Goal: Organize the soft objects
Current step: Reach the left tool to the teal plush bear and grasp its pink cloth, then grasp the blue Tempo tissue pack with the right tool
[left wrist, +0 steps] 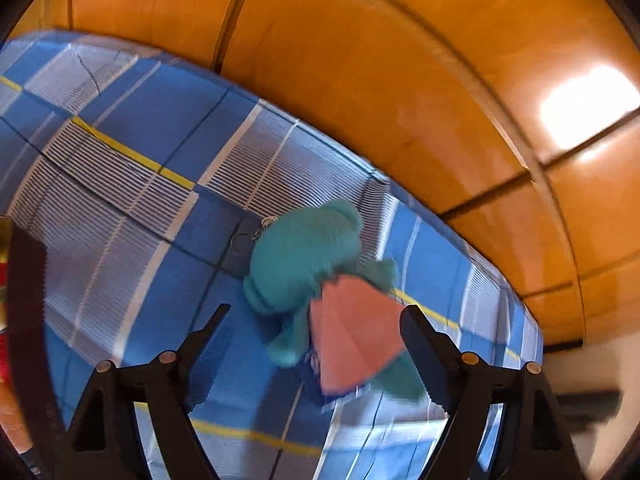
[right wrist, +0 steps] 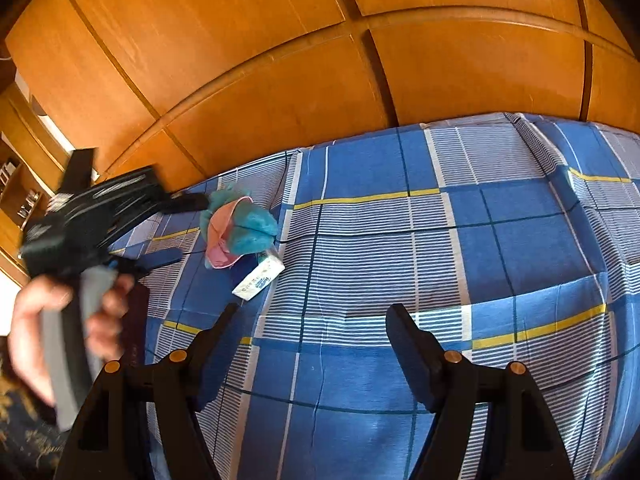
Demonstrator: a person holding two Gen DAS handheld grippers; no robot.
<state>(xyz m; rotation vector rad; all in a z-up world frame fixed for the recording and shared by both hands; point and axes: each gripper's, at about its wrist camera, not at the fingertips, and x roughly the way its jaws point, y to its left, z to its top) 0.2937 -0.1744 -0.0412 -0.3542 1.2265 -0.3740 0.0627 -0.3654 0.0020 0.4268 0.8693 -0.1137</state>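
We bring the left tongs [left wrist: 316,328], spread wide, toward the teal plush toy [left wrist: 304,256] lying on the bed [right wrist: 400,240] near its far edge. The right tongs [right wrist: 312,320] hang spread and empty. Next, probably: straddle the plush and pinch.

plush toy [left wrist: 300,256] – fuzzy | bedsheet [right wrist: 400,240] – matt cloth | wardrobe [right wrist: 240,60] – glossy wood

The left wrist view looks steeply down, close over the teal plush toy [left wrist: 304,256] near the bed [left wrist: 132,200] edge. The right wrist view, farther off, shares that toy [right wrist: 244,224], bed [right wrist: 400,240] and the wooden panelling [right wrist: 240,60].
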